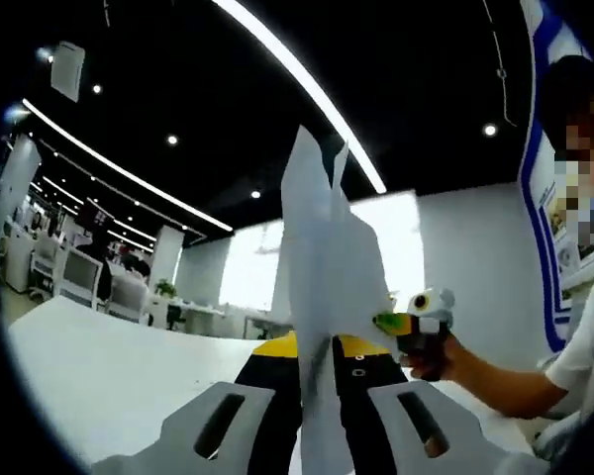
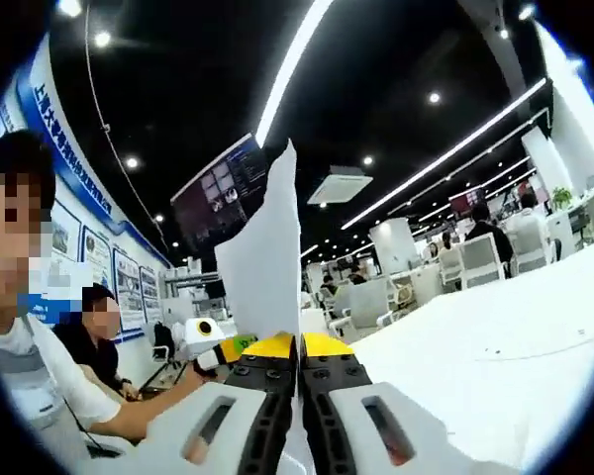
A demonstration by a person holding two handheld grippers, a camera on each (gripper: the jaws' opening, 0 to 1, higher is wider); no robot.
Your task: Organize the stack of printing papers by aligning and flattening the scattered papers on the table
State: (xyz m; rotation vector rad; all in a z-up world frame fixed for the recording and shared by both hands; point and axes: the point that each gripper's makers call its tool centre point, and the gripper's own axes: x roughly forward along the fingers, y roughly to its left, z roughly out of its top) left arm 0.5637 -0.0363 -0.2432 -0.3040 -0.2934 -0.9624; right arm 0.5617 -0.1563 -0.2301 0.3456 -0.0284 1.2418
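Observation:
A stack of white printing papers point(image 1: 327, 247) stands upright on edge above the white table point(image 1: 99, 366), seen edge-on and fanning slightly at the top. My left gripper point(image 1: 322, 348) is shut on its lower part, yellow-tipped jaws pressed to either side. The right gripper point(image 1: 416, 322) comes in from the right, held in a hand, its green tip against the sheets. In the right gripper view the papers point(image 2: 262, 257) rise from between the jaws of my right gripper point(image 2: 299, 344), which is shut on them. The left gripper point(image 2: 218, 351) touches them from the left. The white table point(image 2: 495, 346) spreads to the right.
A person in a white shirt point(image 1: 584, 336) sits close on the right of the left gripper view. A second seated person point(image 2: 94, 336) is behind. Office desks and chairs point(image 2: 465, 262) and a hanging dark screen point(image 2: 228, 193) lie further off.

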